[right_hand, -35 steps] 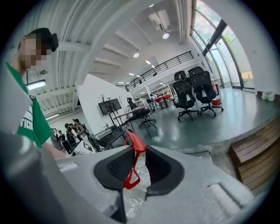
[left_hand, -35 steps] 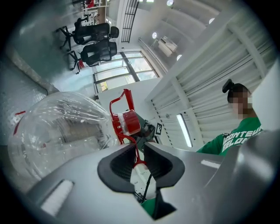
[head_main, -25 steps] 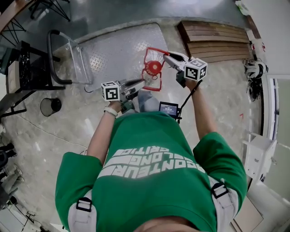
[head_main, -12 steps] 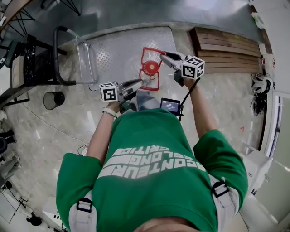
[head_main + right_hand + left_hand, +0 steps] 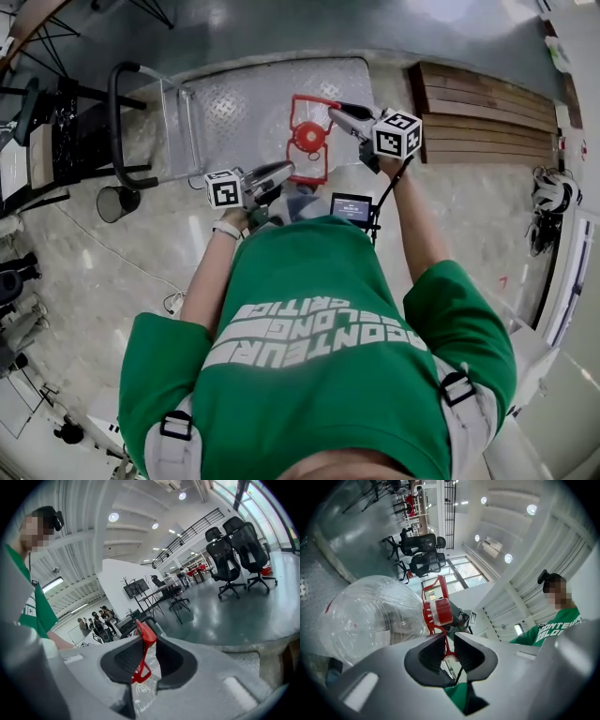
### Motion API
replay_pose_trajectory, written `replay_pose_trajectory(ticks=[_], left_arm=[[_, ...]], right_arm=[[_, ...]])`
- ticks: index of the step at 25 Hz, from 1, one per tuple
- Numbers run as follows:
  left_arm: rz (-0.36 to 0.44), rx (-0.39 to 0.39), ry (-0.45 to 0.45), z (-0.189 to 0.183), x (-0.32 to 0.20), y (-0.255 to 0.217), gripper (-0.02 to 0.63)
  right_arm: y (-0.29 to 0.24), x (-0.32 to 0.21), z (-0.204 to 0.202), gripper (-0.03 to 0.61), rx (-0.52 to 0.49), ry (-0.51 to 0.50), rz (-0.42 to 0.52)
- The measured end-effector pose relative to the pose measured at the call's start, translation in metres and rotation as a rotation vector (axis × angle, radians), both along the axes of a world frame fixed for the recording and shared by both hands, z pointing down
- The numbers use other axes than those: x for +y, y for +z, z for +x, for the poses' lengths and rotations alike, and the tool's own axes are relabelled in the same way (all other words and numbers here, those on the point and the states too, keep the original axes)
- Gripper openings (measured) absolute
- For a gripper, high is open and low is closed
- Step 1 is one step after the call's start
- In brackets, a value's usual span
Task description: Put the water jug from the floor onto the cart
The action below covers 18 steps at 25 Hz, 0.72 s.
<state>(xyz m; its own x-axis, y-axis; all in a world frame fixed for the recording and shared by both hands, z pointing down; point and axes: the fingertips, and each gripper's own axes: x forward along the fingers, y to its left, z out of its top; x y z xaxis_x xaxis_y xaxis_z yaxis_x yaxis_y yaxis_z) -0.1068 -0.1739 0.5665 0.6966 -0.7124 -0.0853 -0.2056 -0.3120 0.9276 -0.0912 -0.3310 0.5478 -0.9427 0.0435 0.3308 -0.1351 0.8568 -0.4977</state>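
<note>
Item: water jug (image 5: 370,616), clear round body, red cap (image 5: 309,139), thin red carrying frame (image 5: 146,633); we place it over the chequered metal deck of the cart (image 5: 234,103), close to the deck's near edge and clear of the floor (image 5: 112,272); whether its base touches the deck we cannot tell.

Left hand-held gripper (image 5: 286,170): jaws pinching a slim bar of the red frame just below the cap; nothing else between them.

Right hand-held gripper (image 5: 336,112): jaws pinching the opposite side of the same frame; the red strip stands upright between its pads.

Hazards, as we judge them:
- slip; the whole load hangs from two narrow pinches on smooth plastic, and a bar could slide out through the pads; the jug would then drop or swing on the other grip;
- frame failure; the frame looks light, and uneven pull from the two sides could bend it or tear it from the neck;
- poor seating; set down so near the edge, the base may overhang, and the round body could tip and roll off;
- cart drift; a nudge against the deck or the push handle (image 5: 112,122) may roll the cart away mid-placement;
- early release; one grip opening before the base rests flat would tilt the jug.
</note>
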Motion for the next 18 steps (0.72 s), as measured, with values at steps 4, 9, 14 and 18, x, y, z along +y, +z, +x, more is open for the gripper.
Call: replay_pose_trajectory(ticks=[4, 9, 14, 18], left_arm=[[-0.023, 0.005, -0.029, -0.005, -0.024, 0.005, 0.069], [-0.049, -0.008, -0.057, -0.007, -0.047, 0.007, 0.069], [-0.057, 0.006, -0.094, -0.005, -0.062, 0.012, 0.069], [-0.073, 0.012, -0.111, -0.008, -0.070, 0.017, 0.068]], right_arm=[[0.006, -0.024, -0.009, 0.069, -0.005, -0.028, -0.013], [0.015, -0.048, -0.017, 0.069, -0.012, -0.046, -0.024], [0.020, -0.063, -0.020, 0.069, -0.012, -0.071, -0.033], [0.025, -0.071, -0.025, 0.069, -0.004, -0.082, -0.039]])
